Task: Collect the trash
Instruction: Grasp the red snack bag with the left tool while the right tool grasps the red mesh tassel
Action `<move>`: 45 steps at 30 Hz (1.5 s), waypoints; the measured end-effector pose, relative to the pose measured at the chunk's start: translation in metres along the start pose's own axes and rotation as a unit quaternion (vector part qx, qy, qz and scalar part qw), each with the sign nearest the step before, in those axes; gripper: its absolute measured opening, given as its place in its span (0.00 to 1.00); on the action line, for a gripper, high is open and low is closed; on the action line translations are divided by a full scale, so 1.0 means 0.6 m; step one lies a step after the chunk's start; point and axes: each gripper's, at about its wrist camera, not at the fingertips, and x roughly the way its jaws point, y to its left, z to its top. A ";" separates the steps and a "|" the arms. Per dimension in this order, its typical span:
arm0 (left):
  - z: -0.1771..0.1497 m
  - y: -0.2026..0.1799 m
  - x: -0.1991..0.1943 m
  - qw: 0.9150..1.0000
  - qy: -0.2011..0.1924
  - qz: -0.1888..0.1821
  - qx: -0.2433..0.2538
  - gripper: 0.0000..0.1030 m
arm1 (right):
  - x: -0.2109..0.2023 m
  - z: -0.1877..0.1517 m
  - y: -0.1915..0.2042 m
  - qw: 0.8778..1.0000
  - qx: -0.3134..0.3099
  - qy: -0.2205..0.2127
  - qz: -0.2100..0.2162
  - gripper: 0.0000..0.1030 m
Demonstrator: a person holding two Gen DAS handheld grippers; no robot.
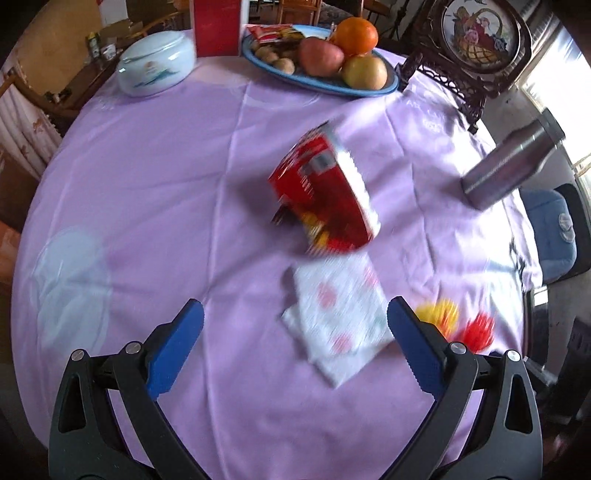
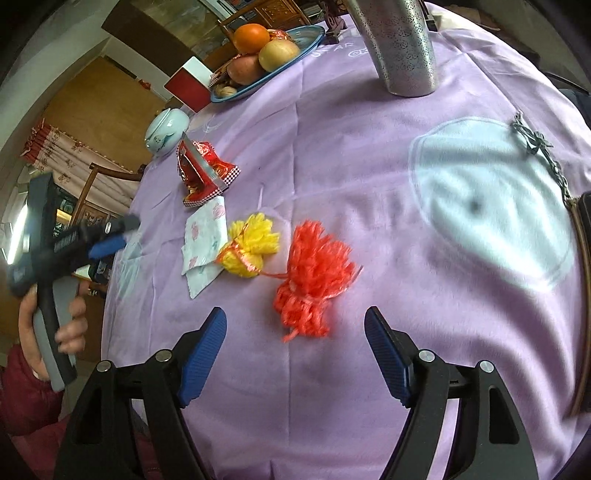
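Note:
On the lilac tablecloth (image 1: 147,184) lie a crumpled red snack packet (image 1: 325,192), a folded napkin with pink spots (image 1: 340,317), a yellow net ball (image 1: 439,314) and a red net ball (image 1: 478,330). My left gripper (image 1: 295,304) hangs open over the napkin's near edge, touching nothing. In the right wrist view the red net ball (image 2: 314,273) has its lower end between the tips of my open right gripper (image 2: 295,314); the pads stand clear of it. Further left are the yellow ball (image 2: 251,243), napkin (image 2: 205,243) and packet (image 2: 203,173). A hand holds the left gripper (image 2: 122,234) at the table's left edge.
A blue fruit plate (image 1: 391,88), a white lidded bowl (image 1: 157,62) and a red box (image 1: 216,26) stand at the back. A metal flask (image 2: 402,48) stands behind the net balls. A dark carved stand (image 1: 476,44) is at the back right, a metal chain (image 2: 535,144) by the right edge.

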 end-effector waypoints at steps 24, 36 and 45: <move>0.129 -0.010 0.141 0.997 0.037 -0.051 -0.039 0.66 | 0.034 0.031 -0.015 1.000 -0.010 0.020 -0.018 0.51; 0.080 0.029 0.040 0.997 -0.008 -0.066 -0.048 0.66 | 0.035 0.046 0.026 0.998 -0.054 -0.002 -0.019 0.22; 0.033 0.054 -0.030 0.994 -0.041 -0.079 -0.061 0.66 | -0.025 0.039 0.044 0.996 -0.063 -0.050 -0.028 0.22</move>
